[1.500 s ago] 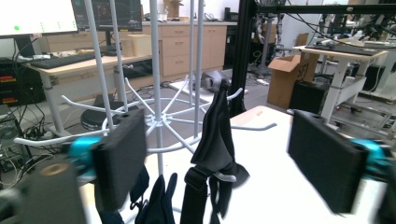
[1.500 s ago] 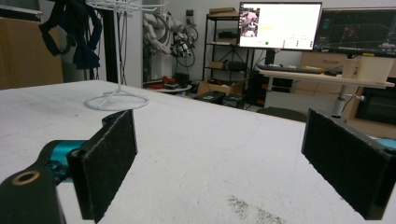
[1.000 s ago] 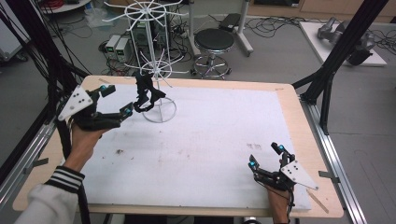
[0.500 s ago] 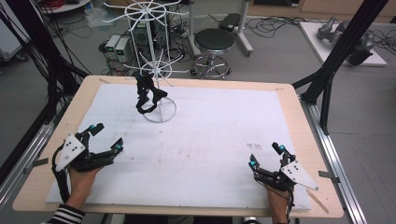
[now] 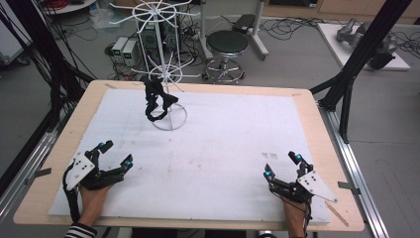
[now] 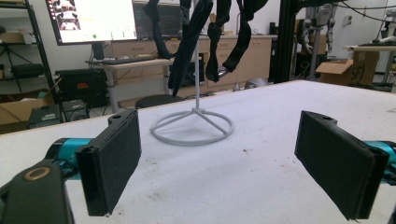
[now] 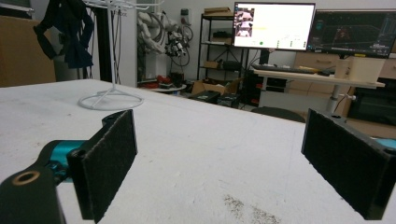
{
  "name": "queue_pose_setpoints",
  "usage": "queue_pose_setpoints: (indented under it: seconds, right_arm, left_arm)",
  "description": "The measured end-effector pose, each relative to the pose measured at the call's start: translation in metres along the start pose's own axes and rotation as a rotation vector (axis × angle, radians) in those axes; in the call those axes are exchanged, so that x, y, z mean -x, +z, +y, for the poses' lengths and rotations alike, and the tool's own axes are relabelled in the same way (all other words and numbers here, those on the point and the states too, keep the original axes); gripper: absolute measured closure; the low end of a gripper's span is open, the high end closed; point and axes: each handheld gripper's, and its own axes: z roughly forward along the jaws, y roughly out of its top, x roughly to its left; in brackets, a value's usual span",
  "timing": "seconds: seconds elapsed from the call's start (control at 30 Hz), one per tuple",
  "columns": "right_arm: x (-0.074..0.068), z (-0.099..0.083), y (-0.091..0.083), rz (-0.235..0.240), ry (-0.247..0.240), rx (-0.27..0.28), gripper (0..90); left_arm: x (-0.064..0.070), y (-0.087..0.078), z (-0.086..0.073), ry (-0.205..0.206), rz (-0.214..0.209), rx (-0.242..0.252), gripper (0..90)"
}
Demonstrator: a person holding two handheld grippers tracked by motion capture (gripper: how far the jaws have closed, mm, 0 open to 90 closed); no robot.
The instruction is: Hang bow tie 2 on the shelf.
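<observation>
Left hand-held gripper, jaws apart and empty at lower left, sits nearer the black cloth strips hanging lengthwise on the white wire rack upper left; right gripper idles open, lower right.

The cardboard box at the right of the left gripper view bears letters that look like "SF". The writing on the monitors in both gripper views is too small to read.
</observation>
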Motion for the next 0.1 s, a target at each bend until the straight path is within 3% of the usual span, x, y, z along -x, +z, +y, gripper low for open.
queue_pose_setpoints:
  seconds: [0.1]
  right_arm:
    - [-0.0001, 0.0, 0.0001, -0.001, -0.004, 0.002, 9.7]
  left_arm:
    - [0.0001, 0.0002, -0.0001, -0.002, 0.005, -0.001, 14.8]
